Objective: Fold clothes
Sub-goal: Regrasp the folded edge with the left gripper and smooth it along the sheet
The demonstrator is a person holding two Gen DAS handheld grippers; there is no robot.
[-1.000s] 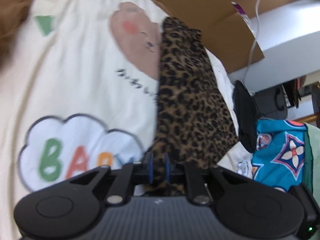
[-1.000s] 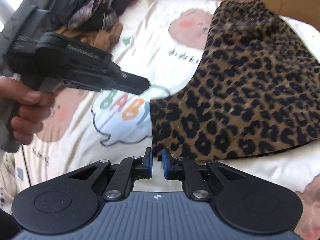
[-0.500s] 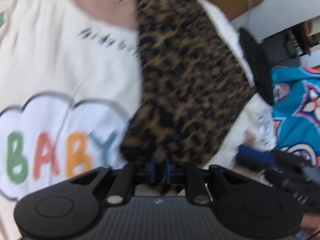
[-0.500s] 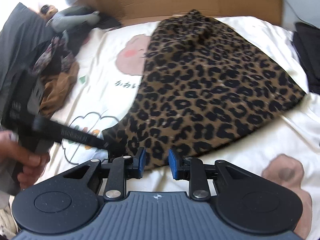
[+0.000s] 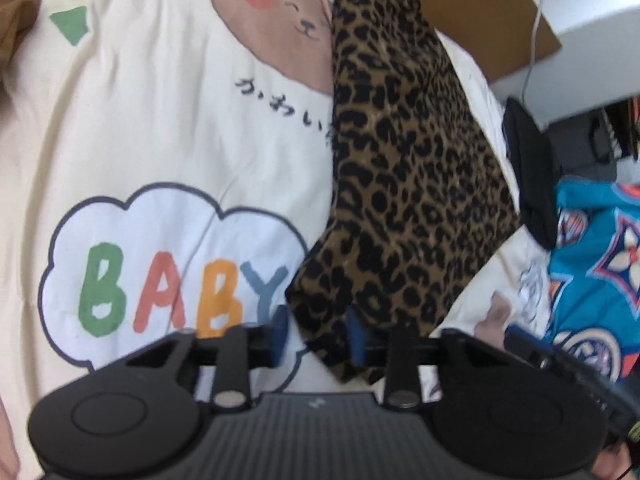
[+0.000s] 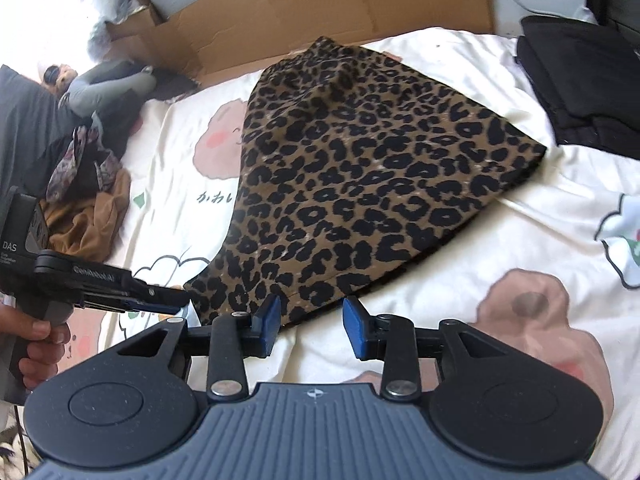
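Note:
A leopard-print garment (image 6: 360,184) lies spread flat on the cream cartoon-print bed sheet (image 6: 500,248). In the left wrist view the garment (image 5: 400,160) runs away from me. Its near corner lies between the blue pads of my left gripper (image 5: 316,332), which is open. That gripper (image 6: 168,300) also shows from the side at the garment's left corner, held by a hand (image 6: 36,340). My right gripper (image 6: 312,324) is open just short of the near hem, with only sheet between its fingers.
Flattened cardboard (image 6: 320,12) lines the far side of the bed. A folded black garment (image 6: 580,92) sits at the right, and a heap of brown and grey clothes (image 6: 88,184) at the left. A teal patterned cloth (image 5: 592,260) lies to the right.
My left gripper was shut on the leopard corner and has opened; the corner now lies loose on the sheet. My right gripper has opened wider, near the front hem.

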